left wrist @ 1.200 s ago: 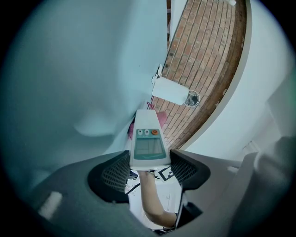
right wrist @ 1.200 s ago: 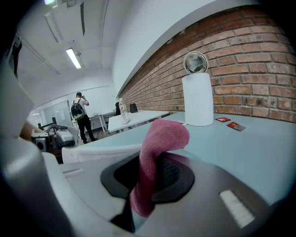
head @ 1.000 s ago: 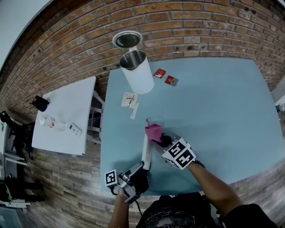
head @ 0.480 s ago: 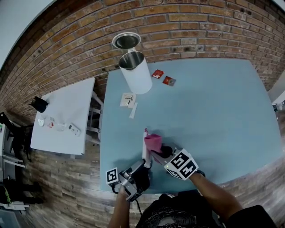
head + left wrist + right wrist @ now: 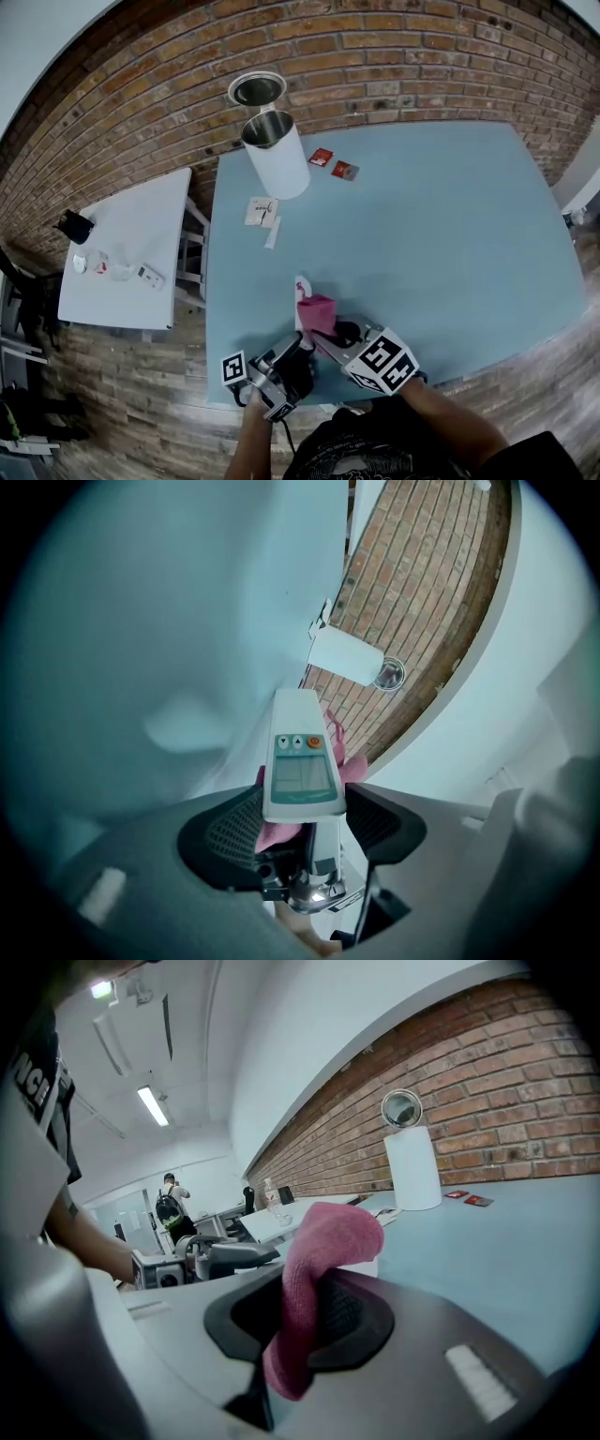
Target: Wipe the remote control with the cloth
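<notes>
A white remote control [image 5: 300, 302] with a small screen and buttons [image 5: 302, 761] sticks out of my left gripper [image 5: 296, 351], whose jaws [image 5: 302, 816] are shut on its lower end. It is held above the near part of the blue table [image 5: 450, 234]. A pink cloth [image 5: 318, 313] lies against the remote's middle, on its right side. My right gripper [image 5: 330, 331] is shut on that cloth [image 5: 319, 1279], which folds over between its jaws [image 5: 307, 1321]. In the left gripper view the cloth [image 5: 339, 752] peeks out behind the remote.
A tall white can [image 5: 277, 155] stands at the table's far left, with a round metal lid [image 5: 256, 89] beyond it by the brick wall. Two red packets [image 5: 333, 164] and paper slips [image 5: 262, 214] lie near it. A white side table [image 5: 122, 253] stands to the left.
My right gripper has drawn the pink cloth along the remote from its far tip toward the left gripper; the tip now shows bare. The left gripper has stayed put.
</notes>
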Demonstrator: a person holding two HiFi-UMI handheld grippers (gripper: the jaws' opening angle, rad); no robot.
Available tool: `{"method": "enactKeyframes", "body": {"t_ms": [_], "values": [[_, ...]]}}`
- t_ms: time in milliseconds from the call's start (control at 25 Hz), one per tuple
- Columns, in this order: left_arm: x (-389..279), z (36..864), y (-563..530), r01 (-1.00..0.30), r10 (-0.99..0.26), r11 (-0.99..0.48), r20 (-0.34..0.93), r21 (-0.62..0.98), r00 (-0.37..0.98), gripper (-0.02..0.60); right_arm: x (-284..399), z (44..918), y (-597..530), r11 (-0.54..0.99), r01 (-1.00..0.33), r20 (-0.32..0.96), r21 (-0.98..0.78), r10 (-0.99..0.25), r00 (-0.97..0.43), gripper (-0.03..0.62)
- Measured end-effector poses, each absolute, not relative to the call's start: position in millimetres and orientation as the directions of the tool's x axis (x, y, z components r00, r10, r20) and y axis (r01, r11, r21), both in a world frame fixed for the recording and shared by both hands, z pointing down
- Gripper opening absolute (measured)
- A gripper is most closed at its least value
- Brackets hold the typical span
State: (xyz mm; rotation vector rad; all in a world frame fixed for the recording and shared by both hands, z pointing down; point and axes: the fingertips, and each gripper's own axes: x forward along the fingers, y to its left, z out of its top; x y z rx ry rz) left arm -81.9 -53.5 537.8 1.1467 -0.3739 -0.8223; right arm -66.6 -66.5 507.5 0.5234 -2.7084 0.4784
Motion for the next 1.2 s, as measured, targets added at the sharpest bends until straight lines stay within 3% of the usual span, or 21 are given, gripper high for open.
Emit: {"method": "enactKeyframes", "body": {"t_ms": [440, 760, 1200], "values": [[-79.6, 535.1, -55.6, 0.408, -0.738, 0.178, -0.153, 0.896, 0.657, 0.281, -62.7, 490.5, -34.3, 0.855, -0.429, 0.344, -0.293, -0.324, -0.881, 0.066], [-81.2, 534.9, -55.6, 0.418, -0.738, 0.179, -0.159, 0.891, 0.656, 0.281, -71.4, 462.0, -24.9, 0.86, -0.379, 0.241, -0.34, -0.31, -0.92, 0.066], [-83.4, 534.3, -54.2, 0.429, -0.735, 0.187, -0.164, 0.884, 0.658, 0.281, -72.0, 502.2, -11.7, 0.868, -0.391, 0.383, -0.305, -0.264, -0.885, 0.066]]}}
